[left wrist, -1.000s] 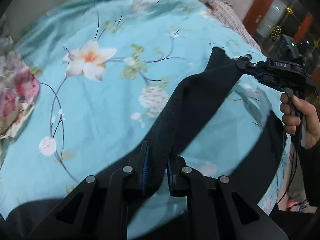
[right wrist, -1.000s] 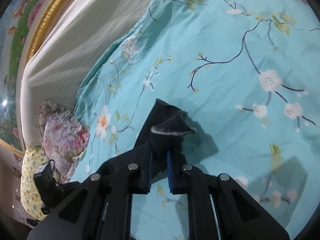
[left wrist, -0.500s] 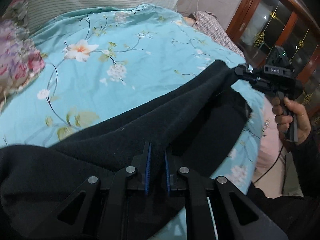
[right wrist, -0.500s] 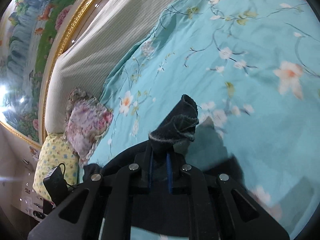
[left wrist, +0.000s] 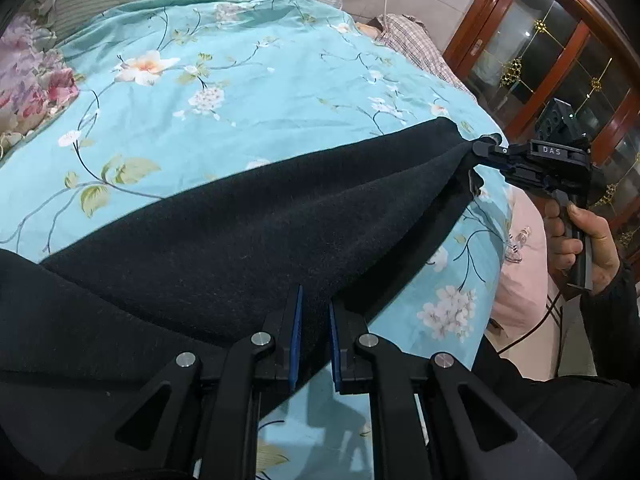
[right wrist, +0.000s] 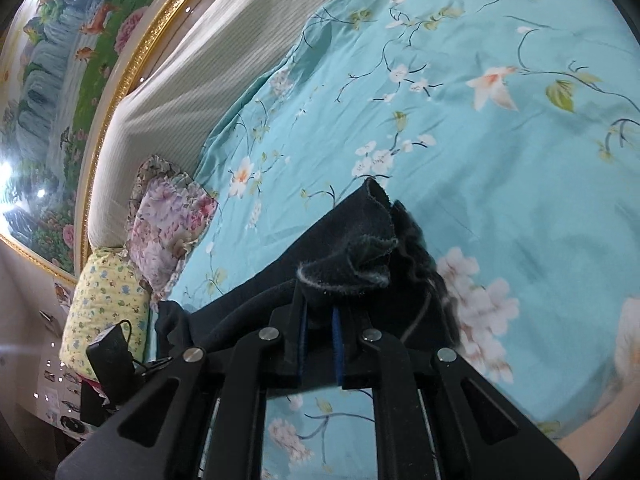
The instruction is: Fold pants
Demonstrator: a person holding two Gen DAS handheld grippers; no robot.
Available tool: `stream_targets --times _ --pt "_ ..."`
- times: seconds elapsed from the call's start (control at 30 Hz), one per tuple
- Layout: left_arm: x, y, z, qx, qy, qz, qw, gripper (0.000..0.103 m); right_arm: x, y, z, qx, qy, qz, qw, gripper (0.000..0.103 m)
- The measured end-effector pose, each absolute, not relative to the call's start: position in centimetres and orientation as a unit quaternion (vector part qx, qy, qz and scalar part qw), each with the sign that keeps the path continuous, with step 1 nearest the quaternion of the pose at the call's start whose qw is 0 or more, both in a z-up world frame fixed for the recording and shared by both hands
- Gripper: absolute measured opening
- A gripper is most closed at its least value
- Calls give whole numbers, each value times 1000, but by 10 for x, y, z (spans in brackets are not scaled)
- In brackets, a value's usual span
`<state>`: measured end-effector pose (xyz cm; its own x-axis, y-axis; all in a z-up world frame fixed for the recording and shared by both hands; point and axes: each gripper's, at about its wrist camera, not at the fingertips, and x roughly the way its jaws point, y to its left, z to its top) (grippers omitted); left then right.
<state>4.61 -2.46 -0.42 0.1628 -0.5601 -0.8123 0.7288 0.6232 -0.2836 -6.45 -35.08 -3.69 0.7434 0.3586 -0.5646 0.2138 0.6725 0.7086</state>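
**Pants stretched between 2 grippers above the bed**

While both grippers pinch the cloth, the black pants (left wrist: 248, 232) hang as a taut band over the blue flowered bedsheet (left wrist: 240, 92). The left gripper (left wrist: 314, 336) is clenched on a fold of the pants at the near edge of the bed, and more black cloth lies heaped beside it. The right gripper (left wrist: 486, 148), held by the right hand (left wrist: 580, 240), grips a bunched corner of the pants near the far side edge of the bed; in the right wrist view its blue pads (right wrist: 338, 336) press this small tuft, with a frayed edge sticking out.

The risk I judge is slipping: the right gripper holds only a little cloth, so a strong pull could free the corner. If the 2 grippers come down unevenly, the fold may land crooked or partly off the bed.
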Motion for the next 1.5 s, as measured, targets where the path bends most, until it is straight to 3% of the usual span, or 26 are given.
stream_targets --times 0.23,0.3,0.37,0.47,0.67,0.73,0.8,0.83,1.23,1.5 --pt "46 -27 -32 88 518 -410 746 16 -62 -352 -70 402 392 19 827 12" --pt "43 -24 -34 83 520 -405 747 18 -67 -353 -71 405 393 17 825 18" --pt "38 -19 -33 76 520 -407 747 33 -74 -354 -68 409 395 12 823 20" --pt "30 -11 -27 67 514 -406 752 47 -89 -357 -52 385 393 -27 835 21" --pt "23 22 -21 20 514 -376 771 51 -101 -342 -9 336 341 -26 877 23" --pt "24 35 -17 -2 511 -357 782 54 -92 -327 -3 322 339 8 884 33" --pt "26 48 -11 -12 505 -322 801 68 -82 -310 -2 306 347 40 886 54" --pt "28 55 -9 -15 501 -305 810 71 -75 -298 -3 296 350 60 887 54" --pt "88 155 23 -121 503 -135 845 75 -22 -191 -18 241 400 219 857 54" --pt "137 174 42 -171 520 -53 835 75 7 -133 -26 191 429 287 835 54"
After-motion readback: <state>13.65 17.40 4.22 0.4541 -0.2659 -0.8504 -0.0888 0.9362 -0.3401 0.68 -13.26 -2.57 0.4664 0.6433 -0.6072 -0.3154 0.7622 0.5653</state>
